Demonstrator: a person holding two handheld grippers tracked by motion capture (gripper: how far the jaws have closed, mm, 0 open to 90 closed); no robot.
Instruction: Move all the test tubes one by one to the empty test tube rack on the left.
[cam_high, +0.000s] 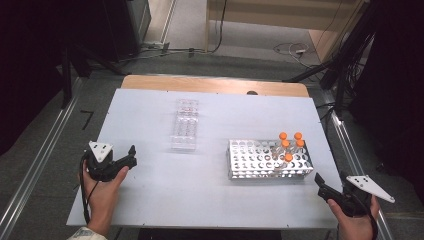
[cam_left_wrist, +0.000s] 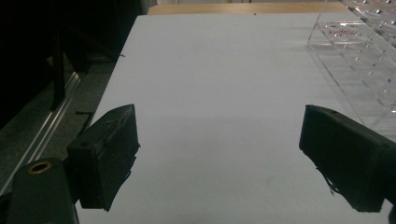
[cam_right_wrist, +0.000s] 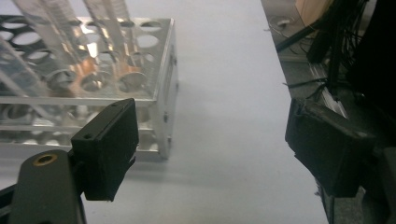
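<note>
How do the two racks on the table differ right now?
The metal rack holds five orange-capped tubes at its right end; the clear plastic rack looks empty. The metal rack lies crosswise on the table's right side; the clear one runs lengthwise near the middle. Both stand upright, and neither is touched by a gripper.

Place: a lab bench, I'd say.
Signs: my metal tube rack (cam_high: 260, 161), orange-capped tubes (cam_high: 290, 145), clear plastic rack (cam_high: 184, 125), white table (cam_high: 150, 190), floor cables (cam_high: 292, 49).
</note>
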